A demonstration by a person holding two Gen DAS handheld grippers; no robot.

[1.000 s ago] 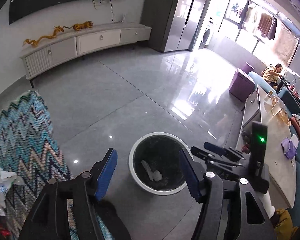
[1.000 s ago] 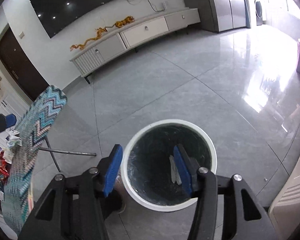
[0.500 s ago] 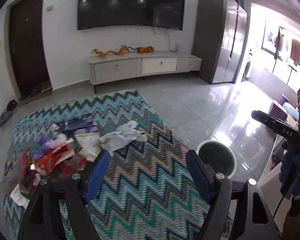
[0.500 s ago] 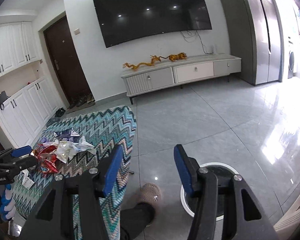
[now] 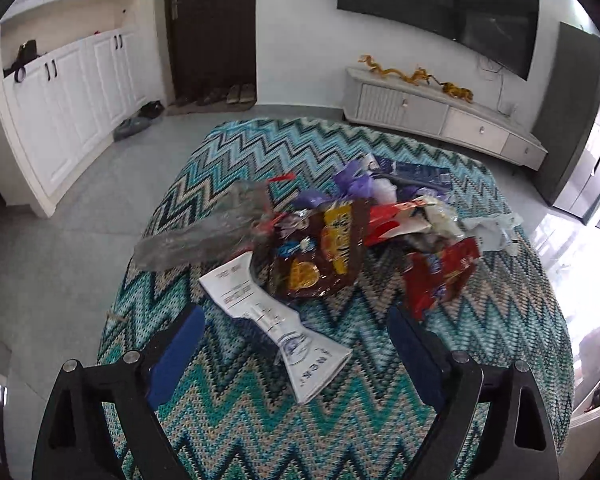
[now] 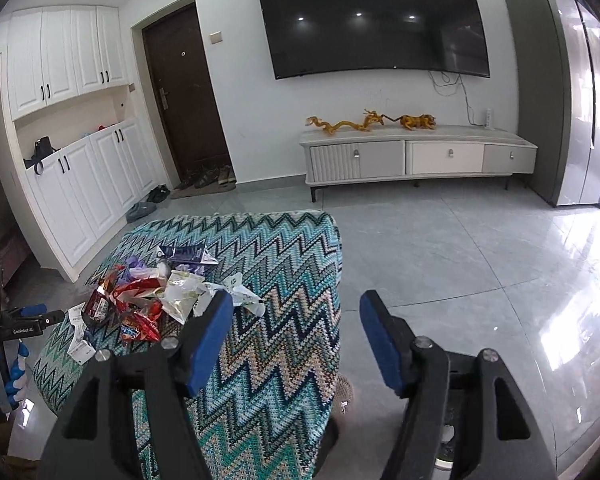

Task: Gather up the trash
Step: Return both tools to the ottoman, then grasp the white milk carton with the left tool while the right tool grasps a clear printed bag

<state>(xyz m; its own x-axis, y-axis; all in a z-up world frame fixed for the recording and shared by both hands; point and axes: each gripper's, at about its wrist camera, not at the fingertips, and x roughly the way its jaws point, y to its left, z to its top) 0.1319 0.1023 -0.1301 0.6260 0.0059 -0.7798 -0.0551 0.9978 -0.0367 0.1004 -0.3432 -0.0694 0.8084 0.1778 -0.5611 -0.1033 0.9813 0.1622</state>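
Left wrist view: the left gripper hangs with jaws spread and empty over a zigzag-patterned table; a white paper slip lies between its fingers, just before the heap of wrappers.

Right wrist view: the right gripper gapes empty at the table's edge; the heap lies to its left.

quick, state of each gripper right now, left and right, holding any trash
Left gripper: open, holding nothing, above the white paper wrapper.
Right gripper: open, holding nothing, over the edge of the zigzag cloth.
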